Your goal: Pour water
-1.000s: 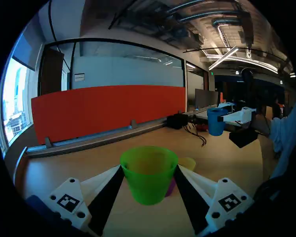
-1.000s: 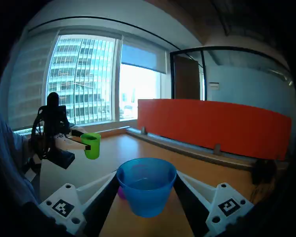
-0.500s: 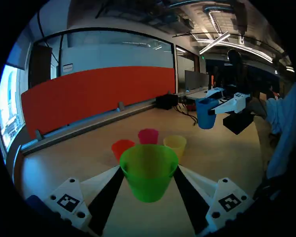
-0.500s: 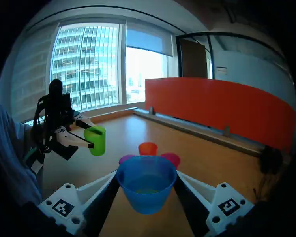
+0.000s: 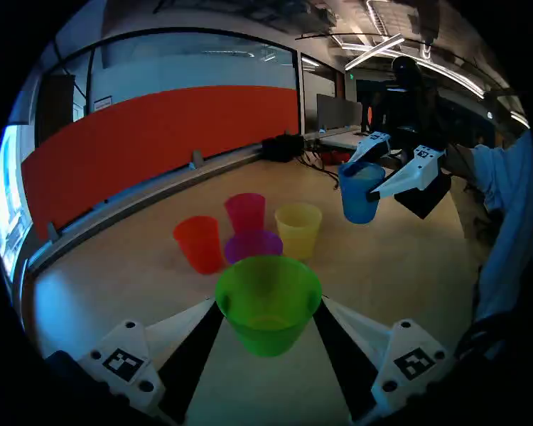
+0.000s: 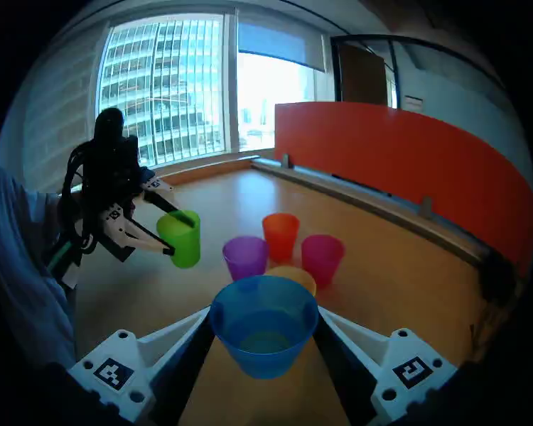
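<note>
My left gripper [image 5: 268, 316] is shut on a green cup [image 5: 268, 305], held upright above the wooden table [image 5: 380, 270]. In the right gripper view the same green cup [image 6: 180, 238] hangs at the left in that gripper [image 6: 168, 231]. My right gripper [image 6: 264, 334] is shut on a blue cup [image 6: 264, 325] with a little liquid in its bottom. From the left gripper view the blue cup [image 5: 359, 192] is off to the right. Between them on the table stand orange [image 5: 199, 243], pink [image 5: 245, 211], yellow [image 5: 298, 229] and purple [image 5: 253, 246] cups.
An orange partition [image 5: 160, 135] runs along the table's far edge, with a black box and cables [image 5: 284, 147] beside it. Large windows [image 6: 174, 99] lie behind the left gripper. A person's light-blue sleeve [image 5: 508, 213] shows at the right.
Both grippers have tilted down and come lower over the table, each keeping its cup. The cluster of coloured cups has come fully into view, and the two held cups are nearer each other.
</note>
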The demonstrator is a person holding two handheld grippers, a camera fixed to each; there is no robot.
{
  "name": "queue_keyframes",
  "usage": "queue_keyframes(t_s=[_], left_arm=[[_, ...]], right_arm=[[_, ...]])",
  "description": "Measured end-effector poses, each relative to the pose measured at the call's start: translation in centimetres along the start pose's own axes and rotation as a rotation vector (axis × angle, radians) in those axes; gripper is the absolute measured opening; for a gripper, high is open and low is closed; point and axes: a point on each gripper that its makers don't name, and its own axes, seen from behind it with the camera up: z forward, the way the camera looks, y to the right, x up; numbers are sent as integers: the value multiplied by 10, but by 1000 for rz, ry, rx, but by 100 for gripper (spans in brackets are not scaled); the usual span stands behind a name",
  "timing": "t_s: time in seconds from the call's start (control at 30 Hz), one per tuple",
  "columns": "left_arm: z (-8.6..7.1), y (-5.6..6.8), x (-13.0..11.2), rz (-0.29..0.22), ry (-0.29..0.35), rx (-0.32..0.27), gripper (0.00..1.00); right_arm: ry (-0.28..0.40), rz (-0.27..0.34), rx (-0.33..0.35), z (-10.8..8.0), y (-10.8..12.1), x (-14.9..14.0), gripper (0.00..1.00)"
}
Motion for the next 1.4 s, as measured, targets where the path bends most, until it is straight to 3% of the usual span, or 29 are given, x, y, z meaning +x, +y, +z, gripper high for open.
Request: queue_keyframes(t_s=[0.67, 1.4], left_arm=[[25, 18, -27, 18, -123, -90, 86], [38, 21, -35, 5, -144, -128, 86]], right_arm=[[-128, -14, 36, 19, -8, -44, 91], [-176, -11, 56, 33, -16, -65, 91]])
